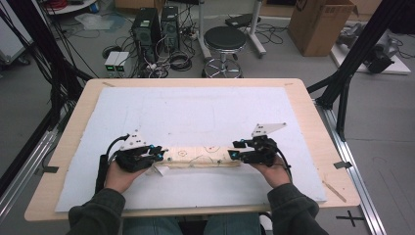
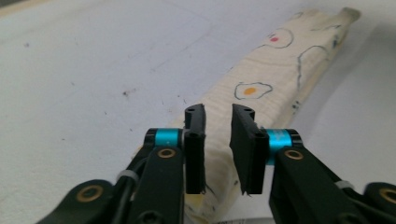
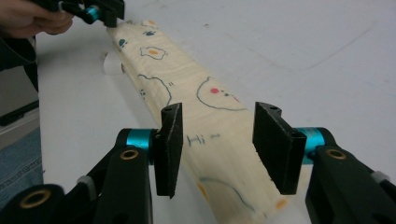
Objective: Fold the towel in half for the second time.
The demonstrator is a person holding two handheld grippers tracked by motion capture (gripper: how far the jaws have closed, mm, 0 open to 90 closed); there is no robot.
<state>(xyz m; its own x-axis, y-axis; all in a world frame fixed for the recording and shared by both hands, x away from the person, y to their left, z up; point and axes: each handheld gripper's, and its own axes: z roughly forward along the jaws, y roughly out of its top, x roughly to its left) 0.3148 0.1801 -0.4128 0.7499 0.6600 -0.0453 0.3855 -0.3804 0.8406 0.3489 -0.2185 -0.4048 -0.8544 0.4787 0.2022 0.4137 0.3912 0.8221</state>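
Note:
A long cream strip [image 1: 200, 157] with drawn outlines and coloured dots lies crosswise on the white mat near the table's front. It looks like folded cloth. My left gripper [image 1: 159, 152] is at its left end; in the left gripper view the gripper [image 2: 218, 113] hovers over the strip [image 2: 261, 79] with a narrow gap between its pads and nothing pinched. My right gripper [image 1: 235, 150] is at the right end. The right gripper view shows its jaws [image 3: 217, 114] standing wide to either side of the strip [image 3: 187, 93], pads clear of it. The left gripper [image 3: 100, 11] shows at the far end.
The white mat [image 1: 195, 107] covers most of the wooden table [image 1: 320, 142]. A thin wooden stick [image 1: 334, 191] lies at the front right beside the mat. Beyond the table stand a stool [image 1: 224, 41], computer towers [image 1: 147, 27] and a cardboard box [image 1: 320, 24].

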